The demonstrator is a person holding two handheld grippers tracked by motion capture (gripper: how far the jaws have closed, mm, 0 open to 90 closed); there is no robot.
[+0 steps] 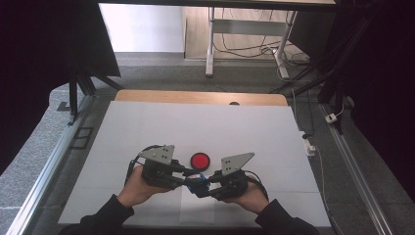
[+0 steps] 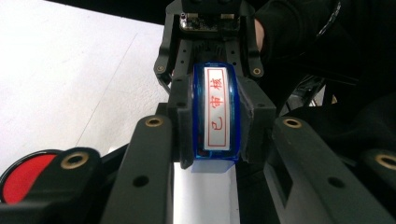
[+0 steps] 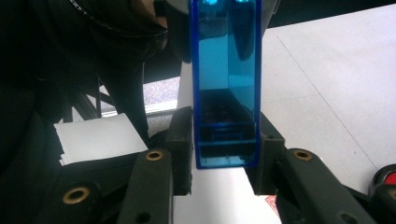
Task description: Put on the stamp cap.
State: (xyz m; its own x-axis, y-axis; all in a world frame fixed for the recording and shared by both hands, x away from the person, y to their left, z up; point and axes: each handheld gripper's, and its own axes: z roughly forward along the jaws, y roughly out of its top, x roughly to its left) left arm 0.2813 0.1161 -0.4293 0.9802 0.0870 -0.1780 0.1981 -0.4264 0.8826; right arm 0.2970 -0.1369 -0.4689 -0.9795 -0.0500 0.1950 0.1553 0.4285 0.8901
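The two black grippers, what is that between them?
A blue see-through plastic stamp, clamped by both the left gripper and right gripper, in the high view.

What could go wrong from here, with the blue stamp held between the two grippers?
The blue stamp sits clamped in the right gripper, with the left gripper closing around it from the other end. A pull or twist could make it slip. Its red-inked face might smear the white sheet. The red ink pad lies close enough to be knocked.
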